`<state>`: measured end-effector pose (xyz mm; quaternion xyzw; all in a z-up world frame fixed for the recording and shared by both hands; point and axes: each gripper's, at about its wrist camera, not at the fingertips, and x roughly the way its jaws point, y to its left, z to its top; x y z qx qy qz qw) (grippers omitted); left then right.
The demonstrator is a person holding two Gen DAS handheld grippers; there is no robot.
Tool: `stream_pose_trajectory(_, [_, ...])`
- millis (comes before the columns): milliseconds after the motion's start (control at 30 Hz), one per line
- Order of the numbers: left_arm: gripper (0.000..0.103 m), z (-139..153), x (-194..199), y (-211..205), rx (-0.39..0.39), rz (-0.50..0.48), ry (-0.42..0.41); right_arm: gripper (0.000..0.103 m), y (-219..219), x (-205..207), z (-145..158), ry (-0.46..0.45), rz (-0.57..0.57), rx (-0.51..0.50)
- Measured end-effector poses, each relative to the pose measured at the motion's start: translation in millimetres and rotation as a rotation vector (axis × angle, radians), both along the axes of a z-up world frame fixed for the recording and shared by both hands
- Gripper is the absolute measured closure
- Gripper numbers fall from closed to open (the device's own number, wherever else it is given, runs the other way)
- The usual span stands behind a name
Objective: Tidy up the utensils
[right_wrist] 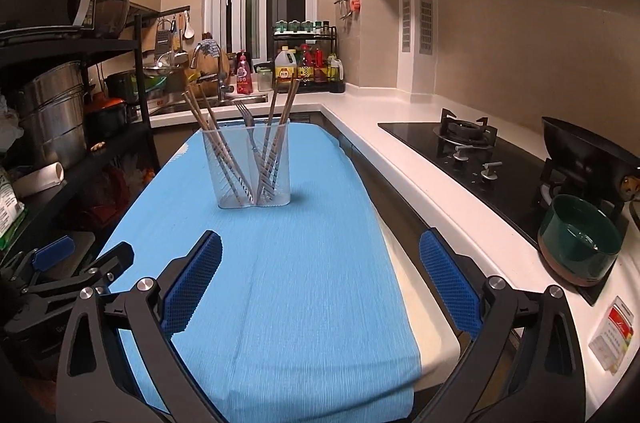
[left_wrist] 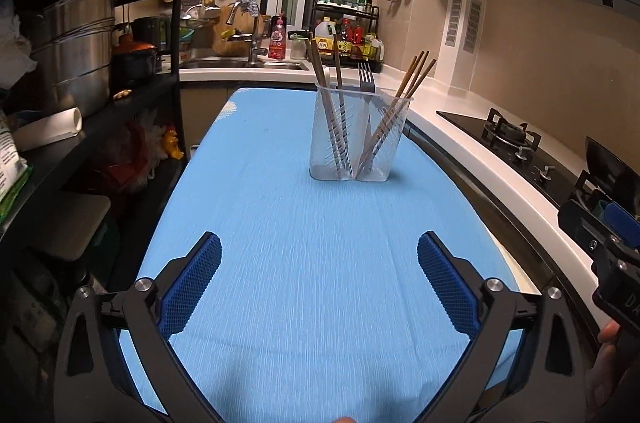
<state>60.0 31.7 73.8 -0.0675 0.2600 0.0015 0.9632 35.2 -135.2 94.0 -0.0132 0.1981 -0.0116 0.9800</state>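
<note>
A clear plastic utensil holder [left_wrist: 358,139] [right_wrist: 253,167] stands upright on the blue cloth [left_wrist: 312,247] [right_wrist: 280,283]. It has two compartments. Brown chopsticks [left_wrist: 326,91] [right_wrist: 208,127] lean in the left one. More chopsticks [left_wrist: 412,79] [right_wrist: 286,107] and a metal fork [left_wrist: 366,77] [right_wrist: 246,117] stand on the right side. My left gripper [left_wrist: 319,255] hangs open over the near cloth, nothing between its blue pads. My right gripper [right_wrist: 320,255] is open too, well short of the holder, over the cloth's right edge. Each gripper shows at the edge of the other's view.
A black rack [left_wrist: 100,95] with steel pots [left_wrist: 76,43] lines the left. A white counter [right_wrist: 420,175] runs along the right with a gas hob [right_wrist: 468,143], a dark wok [right_wrist: 588,151] and a green pot [right_wrist: 580,239]. Sink and bottles [left_wrist: 348,39] lie at the back.
</note>
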Motion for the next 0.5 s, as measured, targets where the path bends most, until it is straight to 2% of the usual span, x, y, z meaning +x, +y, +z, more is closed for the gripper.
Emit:
stream_pose_trajectory(367, [0.008, 2, -21, -9, 0.024, 0.02, 0.003, 0.006, 0, -18, 4, 0.004, -0.005, -0.043])
stream_pose_trajectory(500, [0.008, 3, -24, -14, 0.039, 0.017, -0.007, 0.006, -6, -20, 0, 0.025, -0.015, -0.022])
